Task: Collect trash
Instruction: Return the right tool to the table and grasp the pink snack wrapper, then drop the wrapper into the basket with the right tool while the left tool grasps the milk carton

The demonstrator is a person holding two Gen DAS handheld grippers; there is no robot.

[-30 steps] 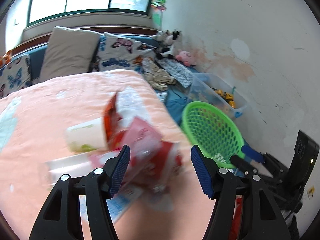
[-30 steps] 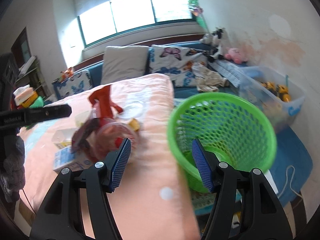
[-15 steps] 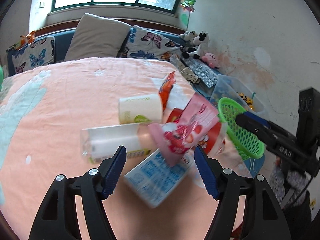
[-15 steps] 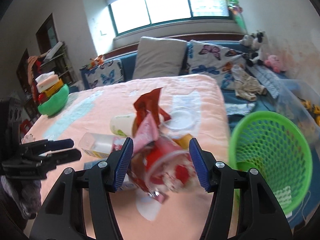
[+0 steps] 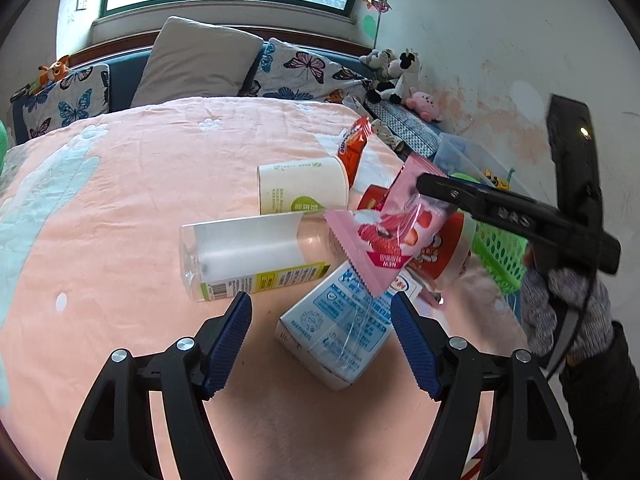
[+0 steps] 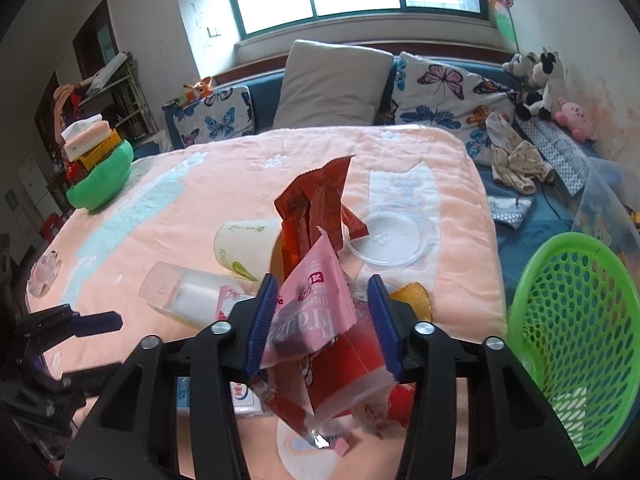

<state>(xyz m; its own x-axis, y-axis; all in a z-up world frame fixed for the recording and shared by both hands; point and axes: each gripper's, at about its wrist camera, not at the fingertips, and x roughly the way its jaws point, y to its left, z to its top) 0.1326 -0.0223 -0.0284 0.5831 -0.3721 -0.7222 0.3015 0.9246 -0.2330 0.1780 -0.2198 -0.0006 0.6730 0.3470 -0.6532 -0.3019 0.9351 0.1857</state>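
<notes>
A heap of trash lies on the peach bed cover. It holds a blue-white milk carton, a clear bottle, a paper cup, an orange wrapper, a pink wrapper and a red cup. My left gripper hovers low over the carton, its jaws opening, touching nothing. My right gripper comes in from the right with its jaws closing. The pink wrapper stands between its pads above the red cup; only the left pad meets the wrapper.
A green mesh basket stands off the bed's right edge, beside a clear storage box. A clear lid lies behind the heap. A green bowl of stacked things sits far left. Pillows line the back. A gloved hand holds the right gripper.
My right gripper swung left from the green basket to the heap and narrowed around the pink wrapper. My left gripper came down closer to the milk carton and its jaws spread a little.
</notes>
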